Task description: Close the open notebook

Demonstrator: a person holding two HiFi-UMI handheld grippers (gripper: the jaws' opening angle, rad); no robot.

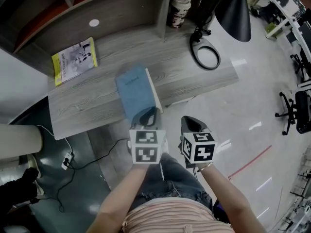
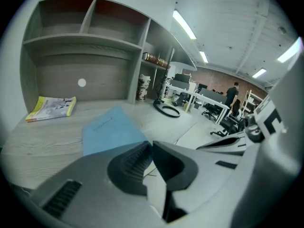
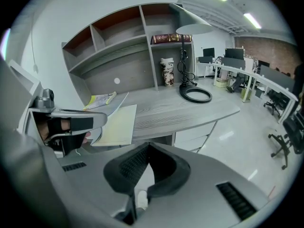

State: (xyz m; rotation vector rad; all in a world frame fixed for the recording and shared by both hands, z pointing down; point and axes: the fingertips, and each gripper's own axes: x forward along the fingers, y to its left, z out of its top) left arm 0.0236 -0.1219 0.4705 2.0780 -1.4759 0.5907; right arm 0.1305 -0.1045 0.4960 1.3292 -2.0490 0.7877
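Note:
A blue notebook [image 1: 136, 93] lies near the desk's [image 1: 194, 81] front edge. Its blue cover is blurred in the head view and hangs partly raised over a cream page [image 3: 116, 125], with the opening on the right. The blue cover [image 2: 111, 129] shows its outer face in the left gripper view. My left gripper [image 1: 146, 116] is shut at the notebook's near edge, and the cover's corner reaches its tips [image 2: 149, 144]. I see nothing pinched between them. My right gripper [image 1: 192, 121] is shut and empty off the desk's front edge, to the right of the notebook, its jaws [image 3: 148, 144] closed.
A yellow-edged magazine [image 1: 74, 59] lies at the desk's back left. A black lamp [image 1: 233, 8] with a ring base [image 1: 206, 57] stands at the back right, a jar [image 1: 180, 11] beside it. Cables and a power strip [image 1: 68, 160] lie on the floor. An office chair [image 1: 296, 110] stands far right.

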